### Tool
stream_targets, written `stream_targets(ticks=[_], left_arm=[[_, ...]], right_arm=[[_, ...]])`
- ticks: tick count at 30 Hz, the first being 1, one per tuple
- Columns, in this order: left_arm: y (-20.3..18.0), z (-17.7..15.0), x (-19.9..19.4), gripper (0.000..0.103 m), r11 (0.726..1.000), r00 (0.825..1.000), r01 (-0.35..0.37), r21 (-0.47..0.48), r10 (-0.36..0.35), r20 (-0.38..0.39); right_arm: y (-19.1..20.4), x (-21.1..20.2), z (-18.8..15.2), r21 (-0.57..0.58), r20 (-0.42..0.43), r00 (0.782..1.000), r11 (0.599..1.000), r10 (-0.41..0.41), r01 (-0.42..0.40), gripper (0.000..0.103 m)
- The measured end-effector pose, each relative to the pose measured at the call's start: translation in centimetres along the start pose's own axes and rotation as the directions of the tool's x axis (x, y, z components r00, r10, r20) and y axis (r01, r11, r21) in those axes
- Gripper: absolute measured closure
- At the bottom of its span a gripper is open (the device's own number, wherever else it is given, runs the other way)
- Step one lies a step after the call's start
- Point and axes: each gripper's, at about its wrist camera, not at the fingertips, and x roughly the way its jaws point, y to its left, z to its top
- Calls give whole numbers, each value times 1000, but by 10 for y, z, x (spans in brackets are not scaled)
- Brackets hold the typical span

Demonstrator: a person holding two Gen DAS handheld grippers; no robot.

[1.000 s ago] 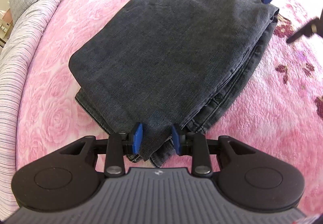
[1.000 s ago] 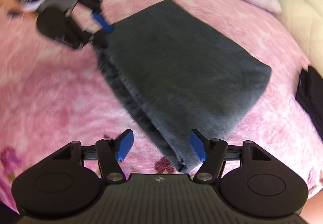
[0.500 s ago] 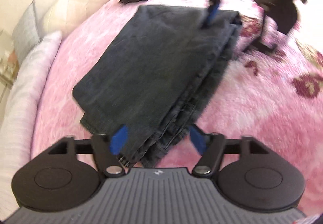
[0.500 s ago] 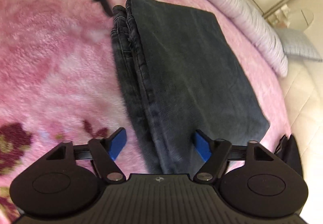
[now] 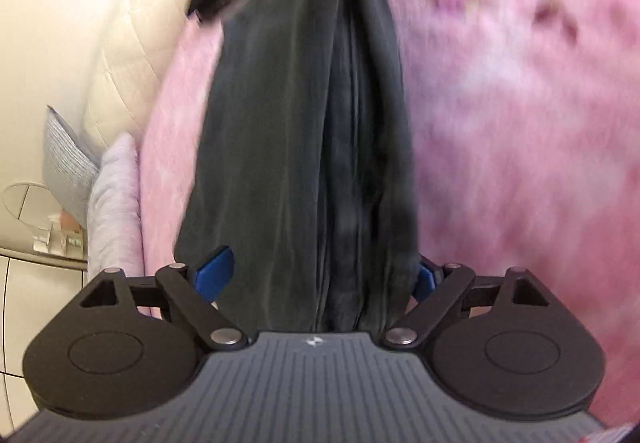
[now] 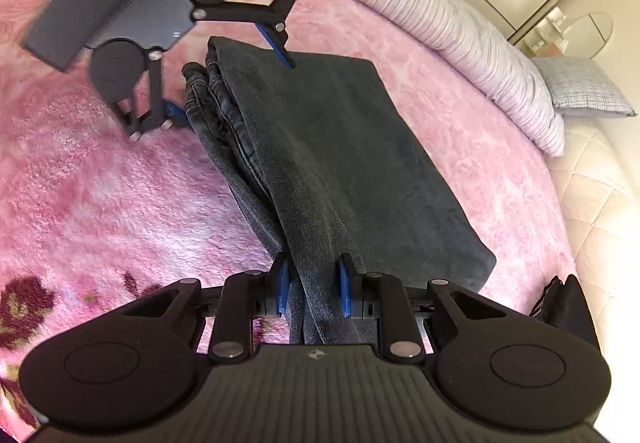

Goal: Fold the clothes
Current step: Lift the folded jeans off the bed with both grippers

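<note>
Dark grey folded denim jeans point(image 6: 340, 163) | your right gripper point(image 6: 313, 289) closing on the near end | your left gripper point(image 5: 320, 277) closing, wide, straddling the far end, to lift evenly

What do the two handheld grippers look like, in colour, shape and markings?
Both are alike. The right gripper has a ribbed dark grey body with a small white logo, two round black side housings, black link arms with silver pivot pins, and flat blue finger pads. The left gripper shows the same parts. No cables show.
</note>
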Motion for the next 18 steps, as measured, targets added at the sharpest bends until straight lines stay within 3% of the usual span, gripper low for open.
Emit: stream_targets(ticks=[1,4,5,6,7,9,13,17,18], left_arm=[[3,-3,4,42,1000,1000,21,-13,-21,-12],[9,-8,7,58,997,998,62,-38,-63,-22],[11,-8,7,59,996,997,70,-53,-71,-17],[15,-9,6,61,993,996,83,-84,-84,-13],[20,-10,6,62,988,995,98,-115,-100,-8],[29,-12,6,63,980,992,125,-155,-125,6],[44,-16,4,64,963,985,171,-210,-167,35],[44,-13,-1,63,963,985,174,-204,-170,36],[43,-13,-2,63,964,985,172,-202,-168,34]], right_arm=[[3,1,-1,2,-3,1000,1000,0,0,81],[19,6,0,-5,-12,1000,1000,-21,21,76],[23,8,1,-9,-15,999,999,-33,33,70],[27,11,2,-14,-19,998,999,-51,51,57],[34,13,2,-23,-18,997,997,-69,69,52],[47,18,7,-59,7,996,995,-85,86,31],[65,40,16,-174,19,994,979,-104,106,30],[45,62,4,-205,-63,984,967,-166,150,47],[37,67,0,-203,-86,980,966,-180,159,46]])
